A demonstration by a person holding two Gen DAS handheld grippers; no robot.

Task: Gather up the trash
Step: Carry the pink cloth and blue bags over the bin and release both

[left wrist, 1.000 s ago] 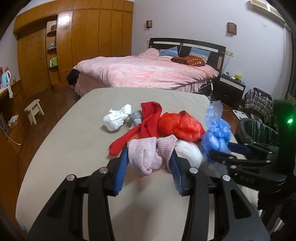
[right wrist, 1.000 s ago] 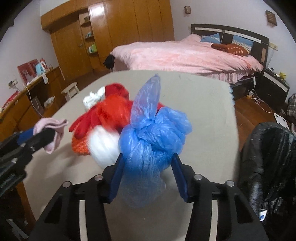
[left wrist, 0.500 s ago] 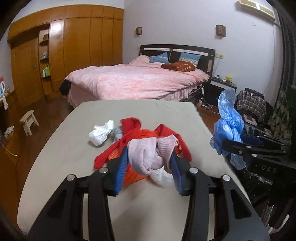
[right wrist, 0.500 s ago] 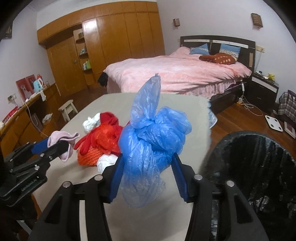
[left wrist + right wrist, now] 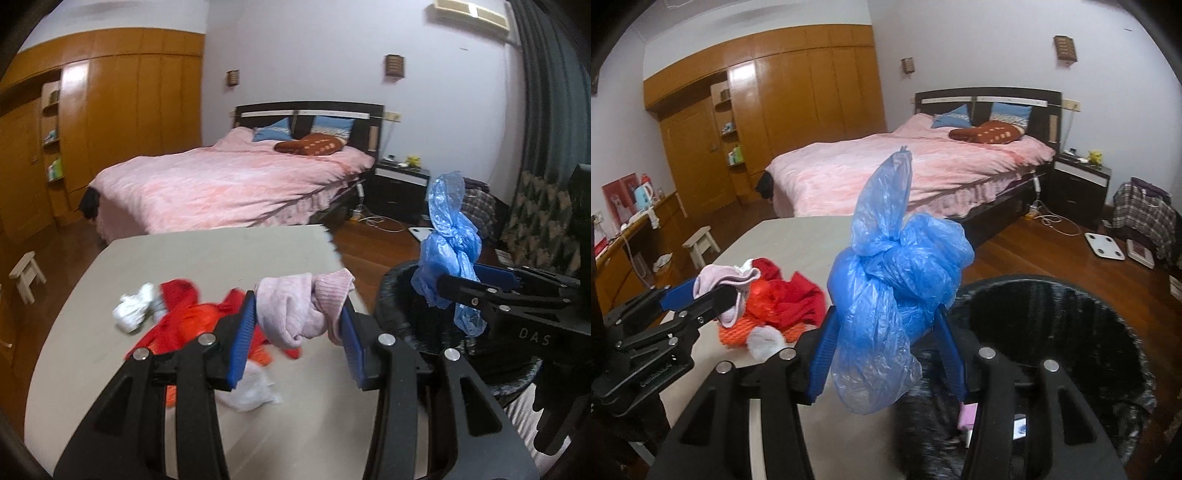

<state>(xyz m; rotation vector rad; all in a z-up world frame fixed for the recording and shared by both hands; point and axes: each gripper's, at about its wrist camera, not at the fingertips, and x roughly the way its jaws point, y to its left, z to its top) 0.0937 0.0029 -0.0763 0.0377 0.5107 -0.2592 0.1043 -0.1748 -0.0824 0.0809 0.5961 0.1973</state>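
One beige table (image 5: 207,254) carried one heap of red cloth (image 5: 184,317), one white wad (image 5: 135,312) and one white bag (image 5: 251,391); one black bin (image 5: 1071,317) stood beside it. The right gripper (image 5: 886,354) clamped one knotted blue bag (image 5: 894,273) near the bin's rim. The left gripper (image 5: 299,332) clamped one pink sock (image 5: 299,306) above the table's edge.

Left gripper (image 5: 299,325) tilts downward, its blue pads clamped — right gripper (image 5: 886,354) beside it, likewise angled down and clamped.
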